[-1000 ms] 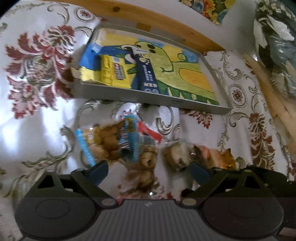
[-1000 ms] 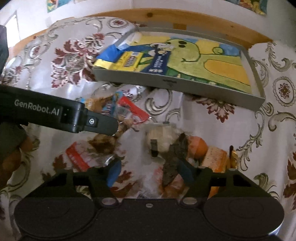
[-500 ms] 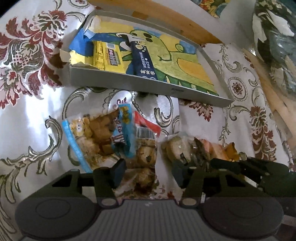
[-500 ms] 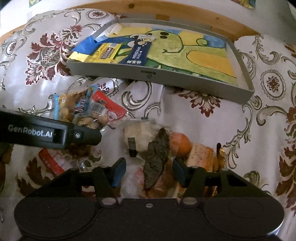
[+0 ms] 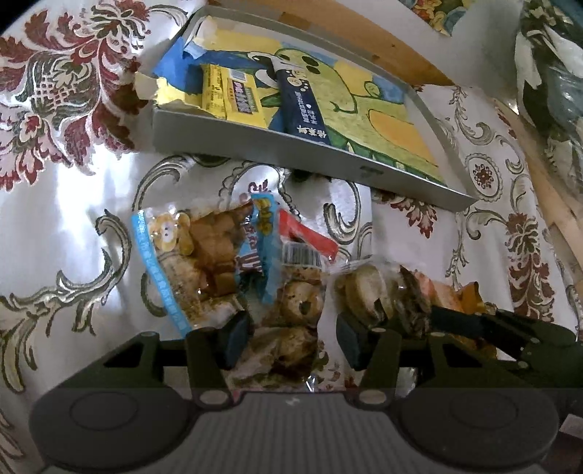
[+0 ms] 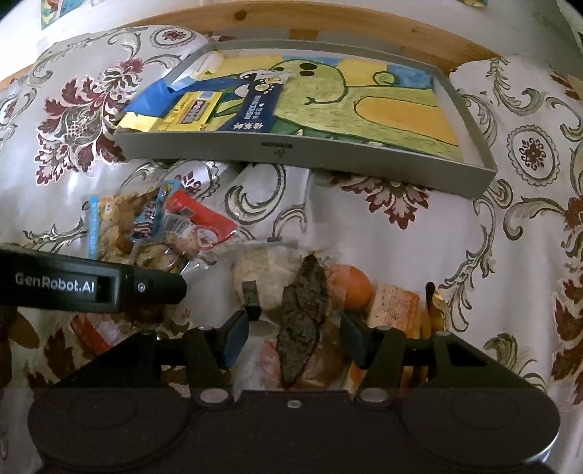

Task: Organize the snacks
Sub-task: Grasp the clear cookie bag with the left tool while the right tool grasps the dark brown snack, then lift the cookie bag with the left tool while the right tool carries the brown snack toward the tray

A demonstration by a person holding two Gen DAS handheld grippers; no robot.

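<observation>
A grey tray [image 5: 291, 153] with a dinosaur picture holds a yellow pack [image 5: 237, 94] and a dark blue pack [image 5: 302, 109] at its left end. Loose snacks lie on the cloth in front of it. My left gripper [image 5: 293, 339] is open, its fingers narrowly either side of a clear pack of brown pieces [image 5: 291, 328]. My right gripper [image 6: 293, 337] is open around a clear pack with a dark leaf-shaped snack [image 6: 302, 313]. In the right wrist view the tray [image 6: 328, 149] lies ahead and the left gripper's finger [image 6: 156, 288] reaches in from the left.
A blue-edged bear pack [image 5: 182, 255] and a red pack [image 5: 309, 237] lie left of the pile; orange packs [image 6: 393, 306] lie right. A floral cloth [image 6: 73, 120] covers the surface. A wooden edge [image 6: 328, 22] runs behind the tray. Bagged things [image 5: 546, 73] crowd the far right.
Both grippers have narrowed their jaws around the packs below them, the left one most. Both have dropped lower and closer over the pile. The packs have not moved.
</observation>
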